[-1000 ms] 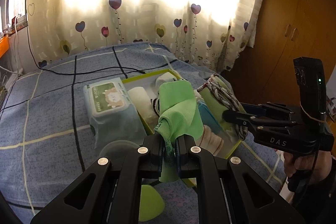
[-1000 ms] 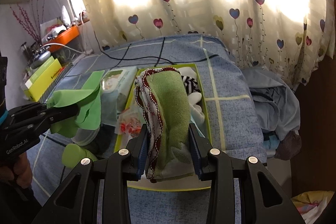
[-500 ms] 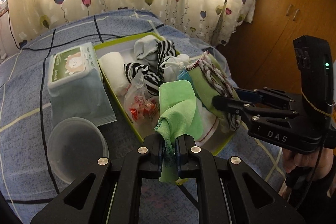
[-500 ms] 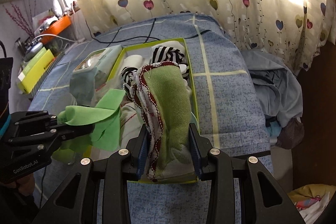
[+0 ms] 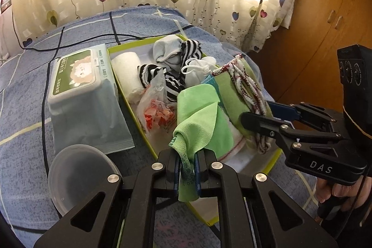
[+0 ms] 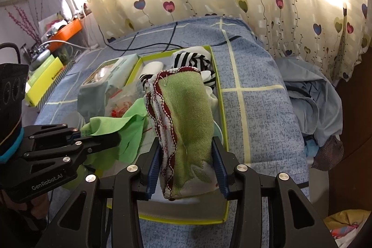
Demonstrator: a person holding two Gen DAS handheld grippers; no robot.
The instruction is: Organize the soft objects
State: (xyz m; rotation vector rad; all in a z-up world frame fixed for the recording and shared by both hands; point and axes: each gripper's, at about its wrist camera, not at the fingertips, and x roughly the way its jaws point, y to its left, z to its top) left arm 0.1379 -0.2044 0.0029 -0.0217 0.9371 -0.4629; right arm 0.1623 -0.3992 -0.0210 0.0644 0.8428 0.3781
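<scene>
placing step, it seems: left gripper (image 5: 187,169) pinches a green cloth (image 5: 197,117), right gripper (image 6: 186,169) clamps a towel (image 6: 186,117), both over the box (image 6: 218,94); next, lower and release.

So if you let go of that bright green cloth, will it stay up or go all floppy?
Probably floppy: the bright green cloth already folds and droops from the left gripper. It looks thin and light, so it would likely crumple into the box.

cloth (image 5: 200,117) – lime grn | towel (image 6: 188,117) – olive, red/wht trim | box (image 6: 222,108) – yel-grn
</scene>
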